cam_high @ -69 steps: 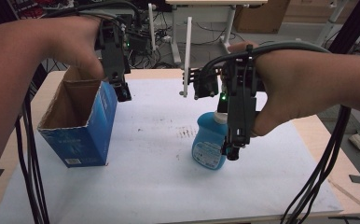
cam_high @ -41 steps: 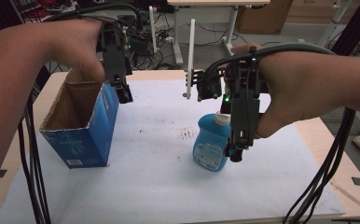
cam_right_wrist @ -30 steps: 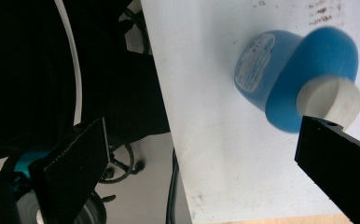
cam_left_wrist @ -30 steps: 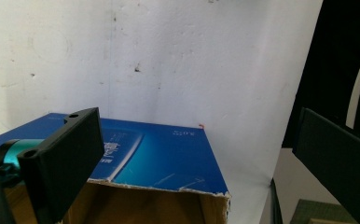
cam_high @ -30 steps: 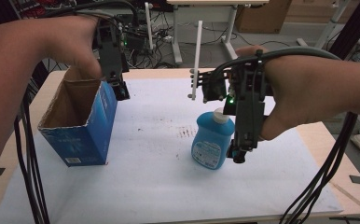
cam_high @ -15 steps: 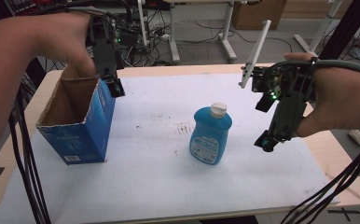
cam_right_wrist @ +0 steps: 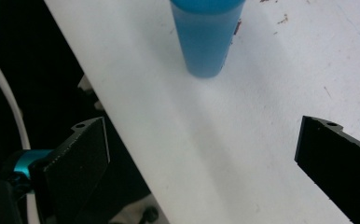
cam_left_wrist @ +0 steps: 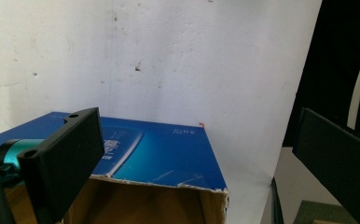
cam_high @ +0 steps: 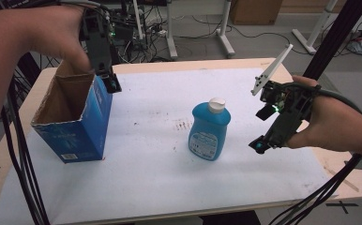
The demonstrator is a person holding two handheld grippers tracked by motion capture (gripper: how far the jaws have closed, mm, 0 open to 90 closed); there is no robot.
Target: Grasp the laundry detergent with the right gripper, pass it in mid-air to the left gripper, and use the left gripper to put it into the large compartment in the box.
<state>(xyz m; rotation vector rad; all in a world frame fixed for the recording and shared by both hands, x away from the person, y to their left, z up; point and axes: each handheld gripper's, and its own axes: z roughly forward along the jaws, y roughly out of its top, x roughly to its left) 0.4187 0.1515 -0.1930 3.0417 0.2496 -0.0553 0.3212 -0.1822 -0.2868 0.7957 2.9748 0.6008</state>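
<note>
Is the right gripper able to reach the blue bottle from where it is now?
Probably yes. The right gripper is open beside the blue bottle, with bare table between them.

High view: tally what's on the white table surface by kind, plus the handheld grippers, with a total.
Blue cardboard box, open at the top: 1
Blue bottle with a white cap, upright: 1
Handheld grippers: 2, the left gripper at the box's rim and the right gripper beside the bottle, apart from it
Total: 4
</note>
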